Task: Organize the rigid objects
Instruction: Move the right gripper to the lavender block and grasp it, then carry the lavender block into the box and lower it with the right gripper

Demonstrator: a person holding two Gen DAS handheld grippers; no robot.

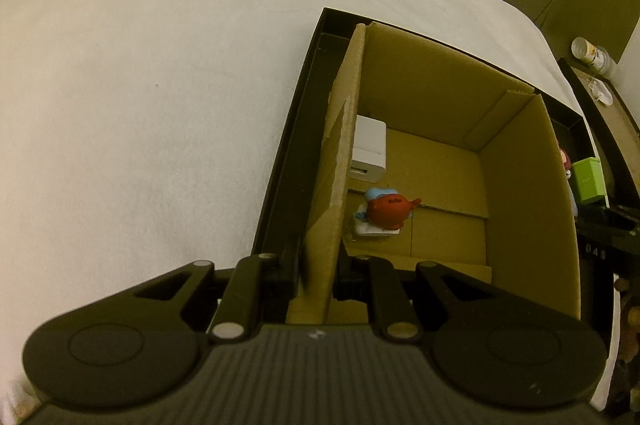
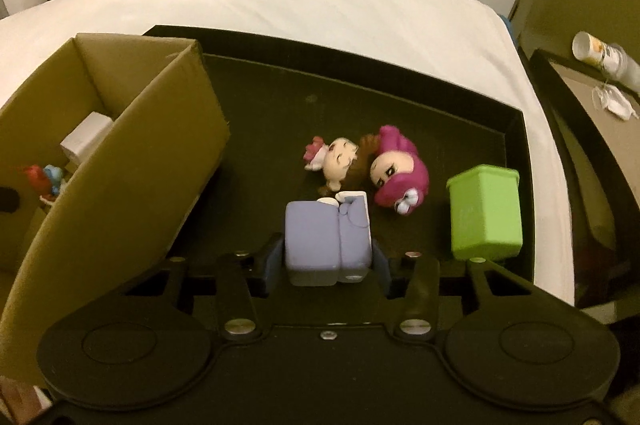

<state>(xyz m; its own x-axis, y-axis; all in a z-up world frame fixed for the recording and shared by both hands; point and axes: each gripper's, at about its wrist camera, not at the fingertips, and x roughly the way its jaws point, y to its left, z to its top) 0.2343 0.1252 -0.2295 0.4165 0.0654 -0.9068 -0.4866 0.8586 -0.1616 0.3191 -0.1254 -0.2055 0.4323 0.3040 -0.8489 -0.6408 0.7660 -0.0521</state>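
Observation:
My left gripper (image 1: 318, 271) is shut on the left wall of a cardboard box (image 1: 336, 165) that stands in a black tray (image 1: 296, 129). Inside the box lie a white cube (image 1: 370, 149) and a red and blue figurine (image 1: 386, 211). My right gripper (image 2: 326, 259) is shut on a lavender block toy (image 2: 326, 235) and holds it over the tray (image 2: 280, 97). On the tray floor lie a pale doll with a pink bow (image 2: 334, 161), a magenta doll (image 2: 400, 171) and a green cube container (image 2: 486, 211). The box (image 2: 132, 145) is at the left.
The tray rests on a white bed (image 1: 140, 85). A dark side table (image 2: 592, 113) with a tipped bottle (image 2: 600, 55) stands to the right. Slippers and cartons lie on the far floor.

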